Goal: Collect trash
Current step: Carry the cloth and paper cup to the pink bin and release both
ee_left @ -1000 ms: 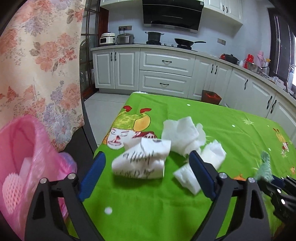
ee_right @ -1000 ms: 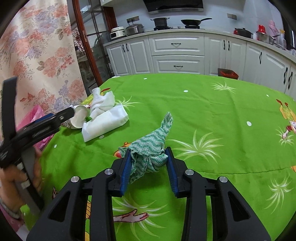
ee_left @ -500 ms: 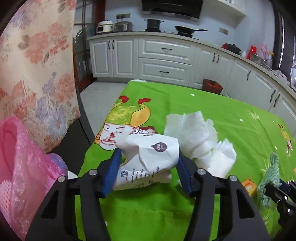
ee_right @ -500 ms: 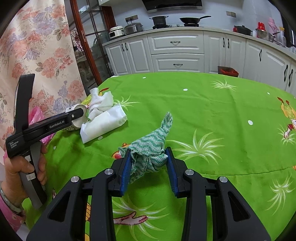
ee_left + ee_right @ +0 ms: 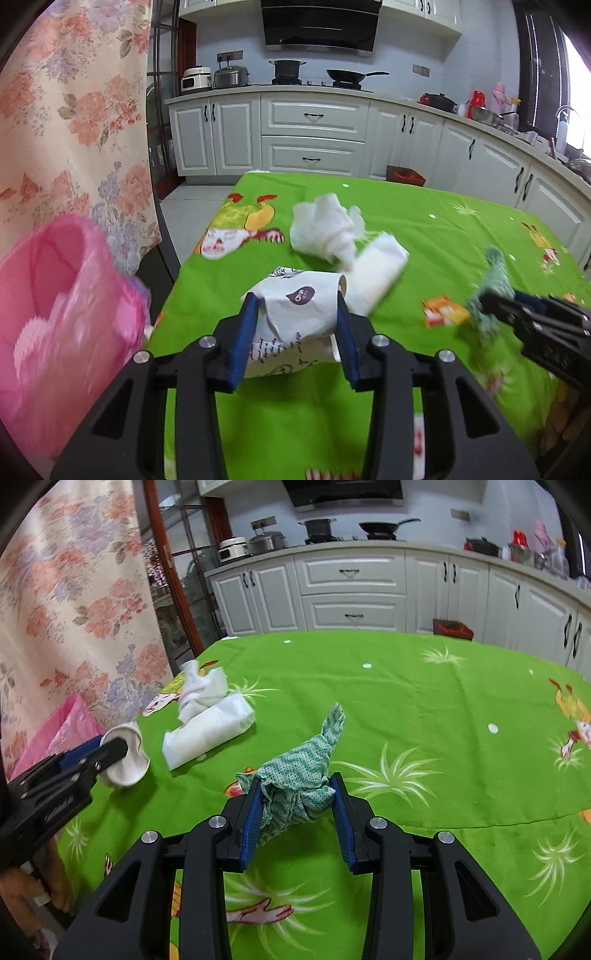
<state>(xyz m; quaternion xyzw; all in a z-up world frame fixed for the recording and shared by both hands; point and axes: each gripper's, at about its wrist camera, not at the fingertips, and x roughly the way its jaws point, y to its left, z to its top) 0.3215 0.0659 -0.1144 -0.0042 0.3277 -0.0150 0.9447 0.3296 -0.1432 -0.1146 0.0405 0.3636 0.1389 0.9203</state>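
Kitchen table under green cloth (image 5: 461,229). Left gripper (image 5: 295,325), jaws just closing, pinches crushed paper cup (image 5: 295,314); pink bag (image 5: 55,295) sits at its 9 o'clock. Right gripper (image 5: 295,812) clamps green rag (image 5: 299,775). Advice: keep squeeze firm, carry cup over bag mouth before releasing.

table under a green cartoon-print cloth (image 5: 424,686); crumpled white tissue (image 5: 201,686) and a folded white napkin (image 5: 210,734) lie touching near its left edge.
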